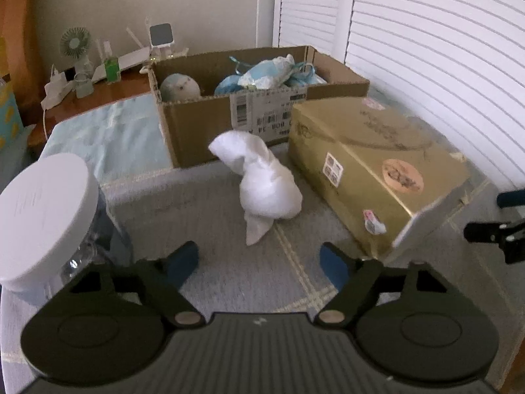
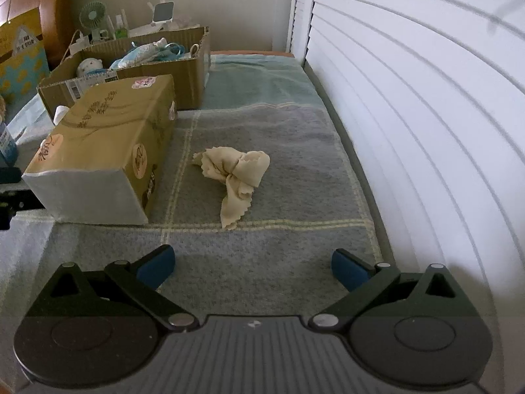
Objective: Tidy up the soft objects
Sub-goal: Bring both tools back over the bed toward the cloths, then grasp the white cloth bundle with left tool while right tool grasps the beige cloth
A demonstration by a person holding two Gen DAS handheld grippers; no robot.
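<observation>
Left wrist view: my left claw (image 1: 261, 262) spread, empty.
White cloth (image 1: 262, 177): soft, light; pinch its knotted waist.
Right claw (image 2: 254, 267): spread, empty.

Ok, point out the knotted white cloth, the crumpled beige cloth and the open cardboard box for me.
Knotted white cloth (image 1: 262, 177): left wrist view, on its rounded body.
Crumpled beige cloth (image 2: 238, 172): right wrist view, on its knotted middle.
Open brown cardboard box (image 1: 197, 124): left wrist view, on its bare front wall.

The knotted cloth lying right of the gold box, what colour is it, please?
Cream-beige knotted cloth, clearest in the right wrist view.
</observation>
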